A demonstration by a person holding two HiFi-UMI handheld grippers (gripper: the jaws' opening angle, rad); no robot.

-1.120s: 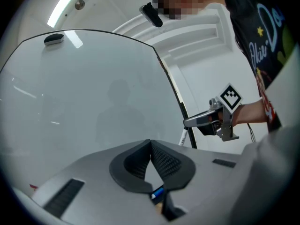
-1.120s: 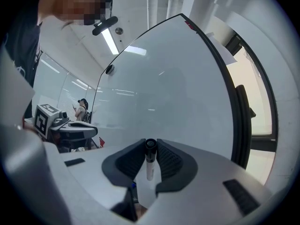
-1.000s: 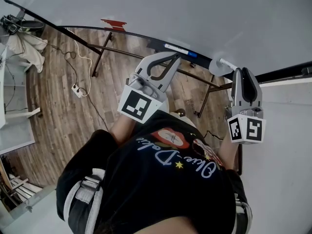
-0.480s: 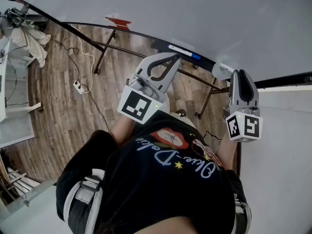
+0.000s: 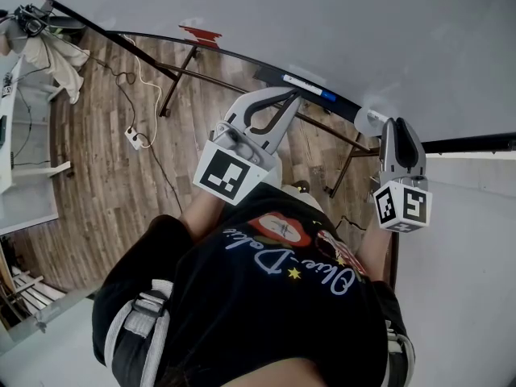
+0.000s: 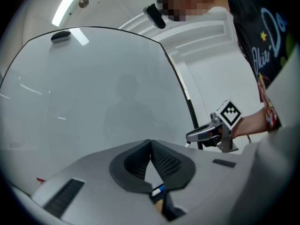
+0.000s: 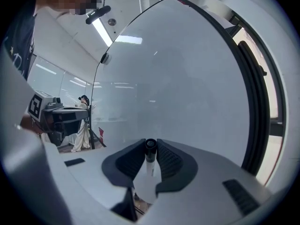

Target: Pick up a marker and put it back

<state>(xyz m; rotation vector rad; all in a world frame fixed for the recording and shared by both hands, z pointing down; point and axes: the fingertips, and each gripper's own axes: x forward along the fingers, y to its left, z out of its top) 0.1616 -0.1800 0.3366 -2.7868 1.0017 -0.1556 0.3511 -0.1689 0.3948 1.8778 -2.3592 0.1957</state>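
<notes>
I stand at a whiteboard (image 5: pixel 339 31). My right gripper (image 5: pixel 397 127) is shut on a white marker (image 7: pixel 150 159) with a black cap, which stands upright between the pads and points at the board (image 7: pixel 187 78). In the head view the marker's tip (image 5: pixel 364 119) pokes out near the board's lower edge. My left gripper (image 5: pixel 282 99) is shut with nothing in it; its jaws meet at the tips (image 6: pixel 151 143). A second marker with a blue end (image 5: pixel 310 87) lies on the board's ledge and shows below the left jaws (image 6: pixel 158 190).
A red object (image 5: pixel 200 32) sits farther left on the ledge. Dark stand legs (image 5: pixel 173 83) and a white cable with a power strip (image 5: pixel 133 138) are on the wooden floor below. A small dark piece (image 6: pixel 61 36) sticks near the board's top.
The right gripper has sunk a little with the marker, closer to the board's lower edge. The left gripper has stayed where it was.
</notes>
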